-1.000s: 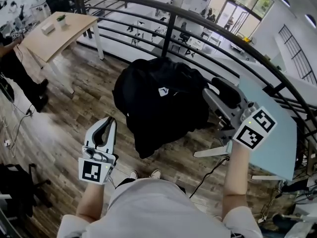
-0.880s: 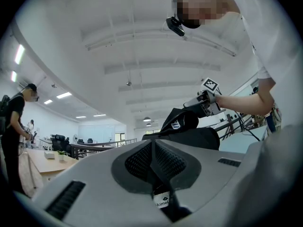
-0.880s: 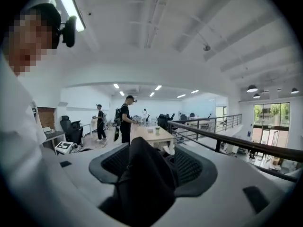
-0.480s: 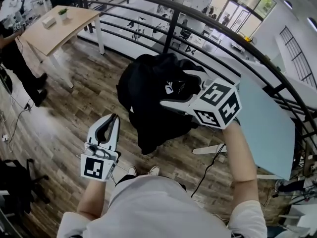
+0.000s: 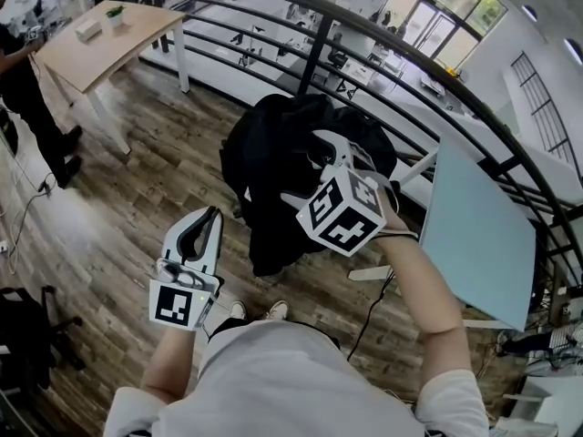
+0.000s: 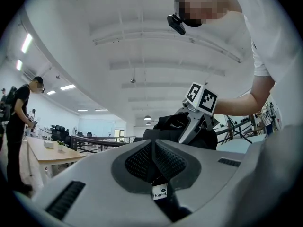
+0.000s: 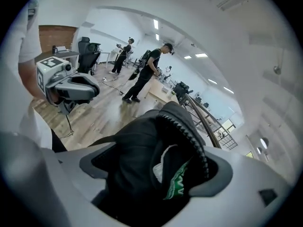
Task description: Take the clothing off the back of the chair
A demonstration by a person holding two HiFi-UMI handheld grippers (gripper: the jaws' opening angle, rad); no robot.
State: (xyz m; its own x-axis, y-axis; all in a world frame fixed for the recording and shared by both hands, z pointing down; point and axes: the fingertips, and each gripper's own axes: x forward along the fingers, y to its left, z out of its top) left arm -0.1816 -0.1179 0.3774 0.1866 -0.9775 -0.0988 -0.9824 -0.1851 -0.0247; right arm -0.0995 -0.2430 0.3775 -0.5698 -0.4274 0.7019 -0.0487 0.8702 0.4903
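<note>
A black jacket (image 5: 273,171) hangs over the back of a chair that it almost wholly hides. My right gripper (image 5: 310,169) reaches down onto the jacket's top, with its marker cube (image 5: 344,209) toward me. Its jaws are opening wide, and the jacket's collar (image 7: 151,164), with a zipper edge and a white-and-green label (image 7: 177,183), lies between them. The pads do not clamp the fabric. My left gripper (image 5: 202,221) hangs at the lower left, apart from the jacket, and its pads (image 6: 152,148) meet with nothing between them.
A curved dark railing (image 5: 310,25) runs behind the chair. A pale blue tabletop (image 5: 474,235) stands to the right and a wooden table (image 5: 91,44) at the far left. A person in black (image 5: 27,89) stands by it. A cable (image 5: 369,321) trails over the wooden floor.
My right gripper has swung from the right side leftward and down onto the jacket, rolling as it went, and its jaws have spread. The left gripper has stayed put.
</note>
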